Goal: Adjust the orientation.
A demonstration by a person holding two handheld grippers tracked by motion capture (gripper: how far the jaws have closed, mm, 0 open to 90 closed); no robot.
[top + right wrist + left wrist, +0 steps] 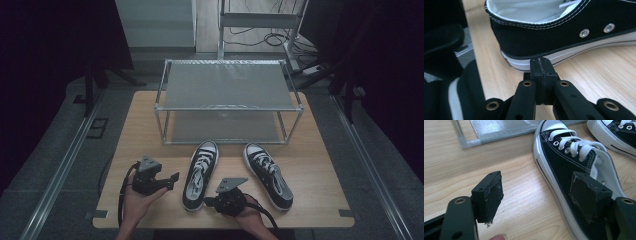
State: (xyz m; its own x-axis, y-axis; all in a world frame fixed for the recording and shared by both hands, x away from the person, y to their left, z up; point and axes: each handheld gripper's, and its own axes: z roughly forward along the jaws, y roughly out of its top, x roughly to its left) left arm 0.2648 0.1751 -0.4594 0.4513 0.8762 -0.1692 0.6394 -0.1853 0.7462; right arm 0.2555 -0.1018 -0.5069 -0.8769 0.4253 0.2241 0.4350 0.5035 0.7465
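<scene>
Two black-and-white canvas sneakers lie on the wooden table (145, 130), toes toward the rack. My left gripper (173, 178) rests on the table to the left of the left sneaker (200, 175). In the left gripper view this gripper (536, 195) has its jaws apart with nothing between them, beside that sneaker's side (564, 162). My right gripper (207, 202) points at the left sneaker's heel. In the right gripper view its pads meet (541, 67), empty, just in front of the heel's white sole (549, 32). The right sneaker (267, 175) lies apart.
A two-level metal rack (227, 107) with grey shelves stands at the back of the table, both shelves bare; its lower corner (471, 143) is near the left sneaker's toe. Bare wood lies left of my left gripper. Floor rails run along both sides of the table.
</scene>
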